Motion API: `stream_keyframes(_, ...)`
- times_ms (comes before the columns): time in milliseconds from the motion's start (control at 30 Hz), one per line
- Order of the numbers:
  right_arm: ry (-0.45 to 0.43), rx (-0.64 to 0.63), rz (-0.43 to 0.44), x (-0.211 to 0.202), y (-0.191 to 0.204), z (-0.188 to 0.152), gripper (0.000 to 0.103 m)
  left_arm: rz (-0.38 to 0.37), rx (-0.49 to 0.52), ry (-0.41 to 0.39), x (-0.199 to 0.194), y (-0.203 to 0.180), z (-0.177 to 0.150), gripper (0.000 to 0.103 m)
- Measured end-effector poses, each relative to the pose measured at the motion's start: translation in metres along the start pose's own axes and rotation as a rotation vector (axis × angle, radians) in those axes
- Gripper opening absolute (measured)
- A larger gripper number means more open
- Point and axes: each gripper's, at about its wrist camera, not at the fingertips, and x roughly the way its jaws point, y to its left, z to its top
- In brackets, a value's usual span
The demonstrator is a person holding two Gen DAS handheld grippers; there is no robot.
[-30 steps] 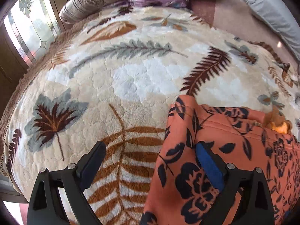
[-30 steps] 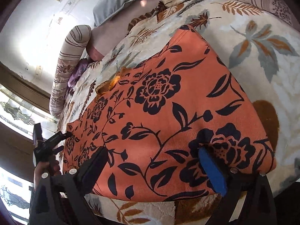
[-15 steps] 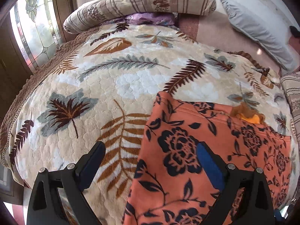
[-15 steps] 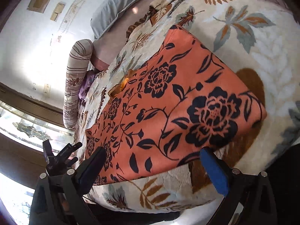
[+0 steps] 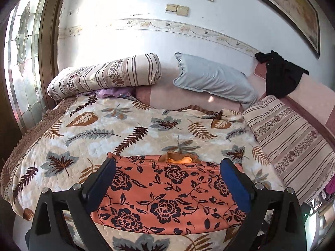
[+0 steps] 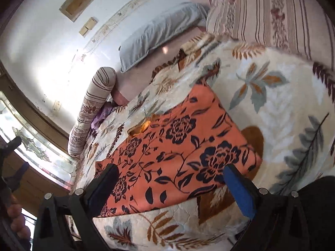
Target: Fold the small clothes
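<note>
Now folded orange garment on bedspread, both grippers agape

The left gripper has its two fingers spread wide apart, with nothing between the pads, and it hangs free in the air. The right gripper is also spread wide, holding nothing, and is lifted. At the left edge of the right wrist view, the person's hand is partly visible, wrapped around the handle of the left gripper
</note>
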Motion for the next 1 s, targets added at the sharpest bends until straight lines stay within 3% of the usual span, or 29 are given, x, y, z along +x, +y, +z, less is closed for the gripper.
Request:
stream_keyframes(167, 0.181, 0.282, 0.049, 0.032, -0.049, -0.01, 0.101, 0.136, 0.048, 0.177, 0.093, 0.027, -0.062, 0.099)
stream_keyframes(267, 0.189, 0.352, 0.077, 0.044, -0.062, -0.007, 0.101, 0.193, 0.05, 0.31, 0.149, 0.047, -0.097, 0.099)
stream_keyframes(367, 0.174, 0.405, 0.075, 0.057, -0.071, 0.005, 0.101, 0.199, 0.022, 0.395, 0.18, 0.059, -0.115, 0.099)
stream_keyframes(500, 0.165, 0.506, 0.087, 0.072, -0.084, 0.016, 0.098, 0.204, 0.047, 0.385, 0.183, 0.053, -0.118, 0.099)
stream_keyframes(533, 0.141, 0.475, 0.091, 0.071, -0.08, 0.021, 0.09, 0.185, 0.036, 0.38, 0.179, 0.052, -0.116, 0.099)
stream_keyframes(567, 0.116, 0.437, 0.078, 0.069, -0.075, 0.027, 0.07, 0.167, 0.021, 0.367, 0.175, 0.05, -0.113, 0.099)
stream_keyframes(600, 0.111, 0.421, 0.063, 0.069, -0.072, 0.031, 0.067, 0.152, 0.012, 0.352, 0.171, 0.048, -0.109, 0.099)
stream_keyframes(700, 0.101, 0.373, 0.02, 0.074, -0.066, 0.034, 0.067, 0.113, 0.012, 0.3, 0.163, 0.037, -0.105, 0.099)
stream_keyframes(767, 0.118, 0.365, -0.015, 0.083, -0.069, 0.026, 0.07, 0.108, 0.044, 0.341, 0.175, 0.029, -0.111, 0.099)
stream_keyframes(867, 0.106, 0.346, 0.01, 0.085, -0.067, 0.028, 0.071, 0.131, 0.099, 0.385, 0.189, 0.019, -0.124, 0.099)
stream_keyframes(900, 0.11, 0.311, 0.017, 0.086, -0.061, 0.032, 0.064, 0.131, 0.097, 0.37, 0.187, 0.018, -0.122, 0.099)
stream_keyframes(933, 0.116, 0.26, -0.003, 0.085, -0.053, 0.035, 0.023, 0.121, 0.087, 0.361, 0.184, 0.018, -0.119, 0.099)
stream_keyframes(967, 0.109, 0.206, -0.03, 0.081, -0.043, 0.039, 0.015, 0.11, 0.08, 0.349, 0.181, 0.018, -0.115, 0.099)
stream_keyframes(1000, 0.08, 0.165, -0.058, 0.073, -0.034, 0.042, 0.015, 0.107, 0.081, 0.326, 0.177, 0.017, -0.112, 0.099)
